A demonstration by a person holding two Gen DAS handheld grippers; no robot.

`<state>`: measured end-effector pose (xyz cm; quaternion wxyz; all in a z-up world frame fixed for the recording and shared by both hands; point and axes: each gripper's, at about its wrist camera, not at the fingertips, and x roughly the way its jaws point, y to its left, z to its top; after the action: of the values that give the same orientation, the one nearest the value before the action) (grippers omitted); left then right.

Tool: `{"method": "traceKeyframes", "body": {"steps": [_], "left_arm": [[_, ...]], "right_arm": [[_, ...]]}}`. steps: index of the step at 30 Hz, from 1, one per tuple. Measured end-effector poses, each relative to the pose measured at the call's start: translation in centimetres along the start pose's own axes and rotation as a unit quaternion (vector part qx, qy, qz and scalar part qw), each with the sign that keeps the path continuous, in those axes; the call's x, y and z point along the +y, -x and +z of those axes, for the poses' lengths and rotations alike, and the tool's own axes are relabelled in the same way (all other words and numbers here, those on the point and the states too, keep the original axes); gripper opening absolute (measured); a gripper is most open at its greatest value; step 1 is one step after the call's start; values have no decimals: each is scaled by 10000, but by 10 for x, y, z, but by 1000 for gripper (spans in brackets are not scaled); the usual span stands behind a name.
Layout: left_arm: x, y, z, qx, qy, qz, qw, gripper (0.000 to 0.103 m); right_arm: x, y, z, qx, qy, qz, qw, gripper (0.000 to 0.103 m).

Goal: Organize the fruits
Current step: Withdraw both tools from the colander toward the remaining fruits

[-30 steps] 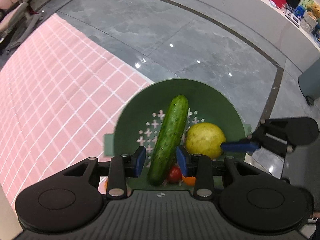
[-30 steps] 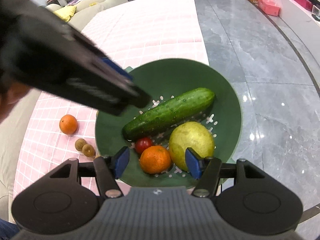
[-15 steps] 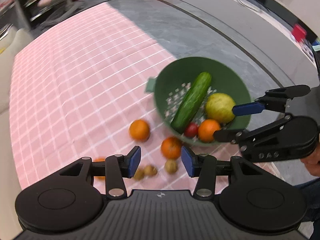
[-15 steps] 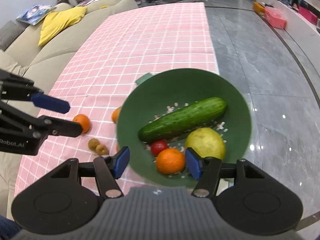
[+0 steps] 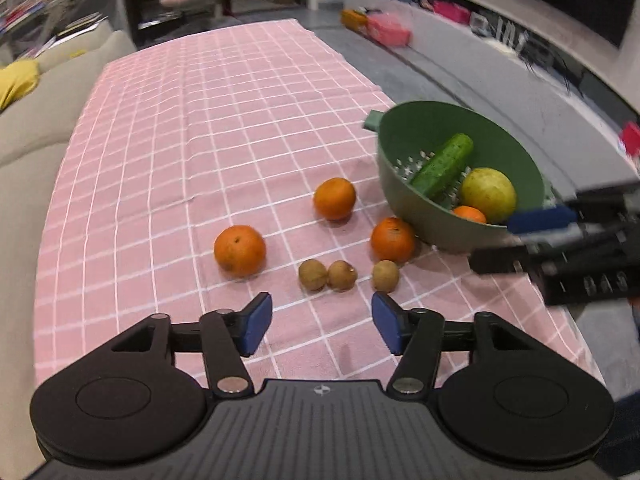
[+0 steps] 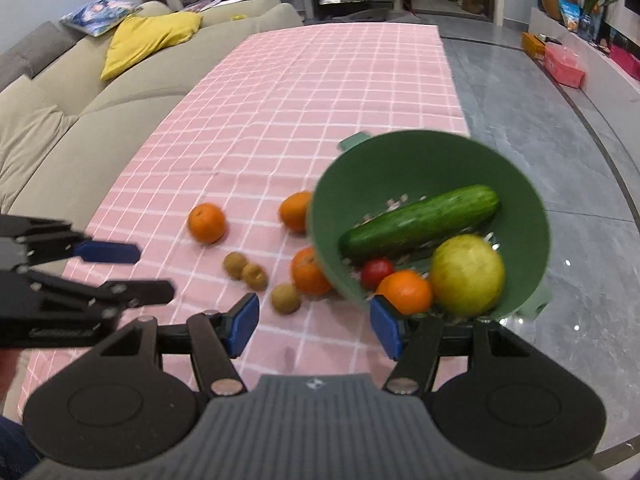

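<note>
1. A table covered by a pink checked cloth [image 5: 200, 128] stands beside a beige sofa [image 6: 60, 120] with a yellow cushion [image 6: 148, 36] on it.
2. A green colander [image 6: 400, 160] sits at the cloth's right edge, partly past it above the grey floor, and looks tilted in both views.
3. In the colander lie a cucumber [image 6: 420, 218], a yellow-green round fruit [image 6: 468, 274], a tangerine [image 6: 406, 290] and a small red tomato [image 6: 377, 272]. Only the right wrist view shows the tomato; the colander's wall hides it in the left wrist view.
4. Loose on the cloth are three tangerines: the left one [image 5: 239, 250], the far one [image 5: 334, 198] and the one [image 5: 393, 239] right beside the colander. The right wrist view shows the last two only in part, behind the rim.
5. Three small brown fruits [image 5: 342, 275], possibly longans, lie just in front of the tangerines, two touching and one apart.
6. The left gripper [image 5: 322, 322] hovers above the cloth near the brown fruits, its jaws opening with nothing between them.
7. The right gripper [image 6: 314, 330] holds a half-wide gap. Its right pad sits against the colander's near rim; whether it grips the rim cannot be told.
</note>
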<state>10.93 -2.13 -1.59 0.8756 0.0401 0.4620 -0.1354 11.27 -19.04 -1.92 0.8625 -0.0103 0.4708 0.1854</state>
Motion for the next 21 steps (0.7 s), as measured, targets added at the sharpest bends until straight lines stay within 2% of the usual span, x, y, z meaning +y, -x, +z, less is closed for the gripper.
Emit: {"method": "traceKeyframes", "body": {"steps": [5,8,12,16,21], "left_arm": [[12,-20,-12,168,66,118,9998,70],[16,-27,-13,187,-66,110,9997,70],[28,-38,-12,168,115,93,9997,70],[35,-46,-9,72,290,-131,9995,70],[34,-49,-3,-85,144,-363,9992,70]], "right_arm": [[19,-15,-14,88,80,-128,9998,59],[20,-30,-18,217,-169,-173,9995,59],[20,-50,-19,377,-439,-181,9982,59],[22,-60,-15,340,-676,-202,9969,59],[21,-69,-14,254,-859,-260,9956,59]]}}
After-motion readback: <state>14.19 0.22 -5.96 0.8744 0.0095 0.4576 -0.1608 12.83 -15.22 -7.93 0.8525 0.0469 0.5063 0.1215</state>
